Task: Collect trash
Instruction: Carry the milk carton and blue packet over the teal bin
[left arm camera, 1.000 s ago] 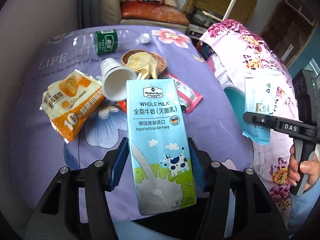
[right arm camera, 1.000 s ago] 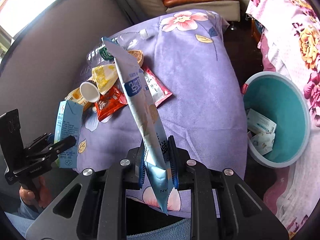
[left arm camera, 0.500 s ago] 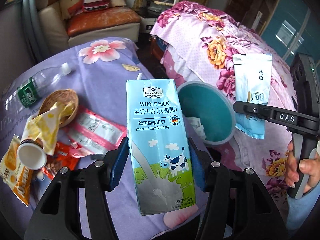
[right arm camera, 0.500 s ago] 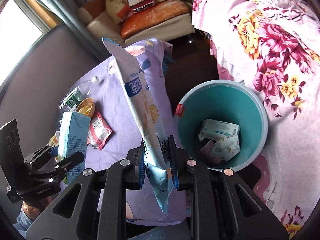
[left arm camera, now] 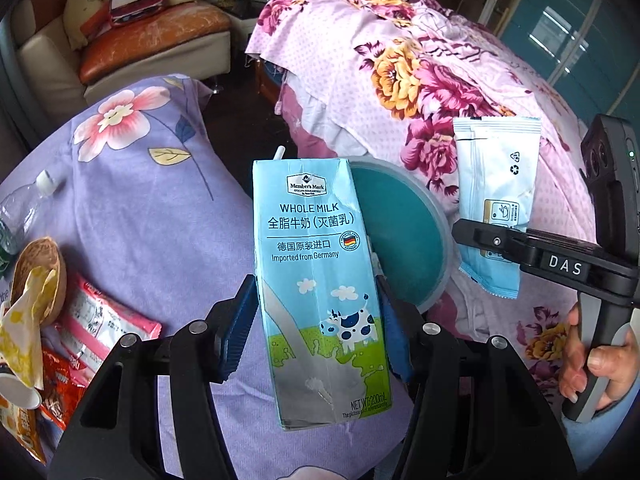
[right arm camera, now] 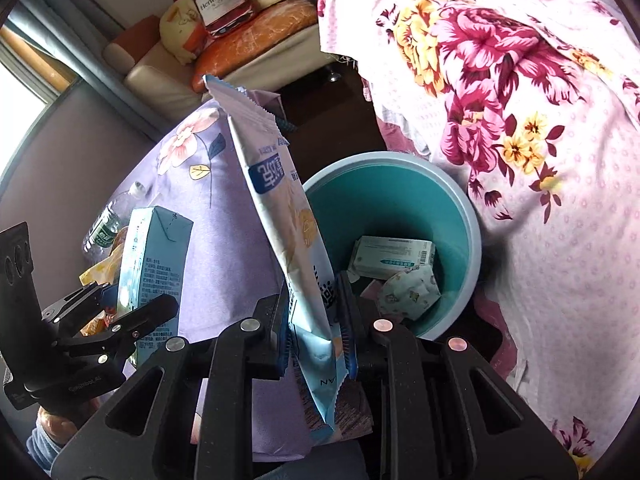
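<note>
OK, I've got left gripper (left arm camera: 316, 320) clamping carton (left arm camera: 316, 280), right gripper (right arm camera: 316, 320) pinching wrapper (right arm camera: 280, 216), both near bin (right arm camera: 460, 208).

Left tool (left arm camera: 316, 312) and right tool (right arm camera: 316, 320) both clamped, pointing steeply down

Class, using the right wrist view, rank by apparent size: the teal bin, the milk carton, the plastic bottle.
1. Teal bin
2. Milk carton, though nearer the camera, so true size is unsure
3. Plastic bottle, partly hidden
</note>
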A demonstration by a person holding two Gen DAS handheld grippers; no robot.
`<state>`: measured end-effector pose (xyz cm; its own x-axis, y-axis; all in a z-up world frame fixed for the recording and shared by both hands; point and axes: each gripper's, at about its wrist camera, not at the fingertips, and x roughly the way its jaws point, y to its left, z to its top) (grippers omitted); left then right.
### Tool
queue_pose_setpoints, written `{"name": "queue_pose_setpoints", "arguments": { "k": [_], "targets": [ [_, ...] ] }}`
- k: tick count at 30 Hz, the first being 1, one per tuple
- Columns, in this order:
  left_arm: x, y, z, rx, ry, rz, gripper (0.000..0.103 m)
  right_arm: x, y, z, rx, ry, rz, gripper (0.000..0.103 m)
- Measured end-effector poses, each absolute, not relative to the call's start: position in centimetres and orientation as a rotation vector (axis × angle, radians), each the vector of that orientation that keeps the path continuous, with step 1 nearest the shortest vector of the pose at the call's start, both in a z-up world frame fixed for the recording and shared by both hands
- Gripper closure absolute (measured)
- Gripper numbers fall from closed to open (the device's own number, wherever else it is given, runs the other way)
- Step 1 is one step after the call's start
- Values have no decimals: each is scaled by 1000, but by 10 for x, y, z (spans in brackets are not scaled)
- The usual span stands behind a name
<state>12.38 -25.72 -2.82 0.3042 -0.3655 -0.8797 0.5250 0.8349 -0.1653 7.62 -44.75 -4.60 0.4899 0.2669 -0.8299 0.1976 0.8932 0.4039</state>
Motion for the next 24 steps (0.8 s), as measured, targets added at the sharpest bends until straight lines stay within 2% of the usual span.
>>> {"name": "queue_pose_setpoints", "arguments": {
  "k": [14, 16, 20, 24],
  "targets": [
    [146, -316, -70, 185, 1248, -672, 43, 87, -484, -68, 530, 1097, -24, 83],
    [147, -318, -77, 186, 1274, -666, 40, 87, -487, -71, 532, 1103, -25, 82],
    [149, -315, -78, 172, 1275, -650, 25, 89, -488, -75, 531, 1114, -29, 82],
    [149, -307, -73, 153, 1267, -644, 25, 91, -487, -78, 539, 1117, -30, 82]
  ]
}}
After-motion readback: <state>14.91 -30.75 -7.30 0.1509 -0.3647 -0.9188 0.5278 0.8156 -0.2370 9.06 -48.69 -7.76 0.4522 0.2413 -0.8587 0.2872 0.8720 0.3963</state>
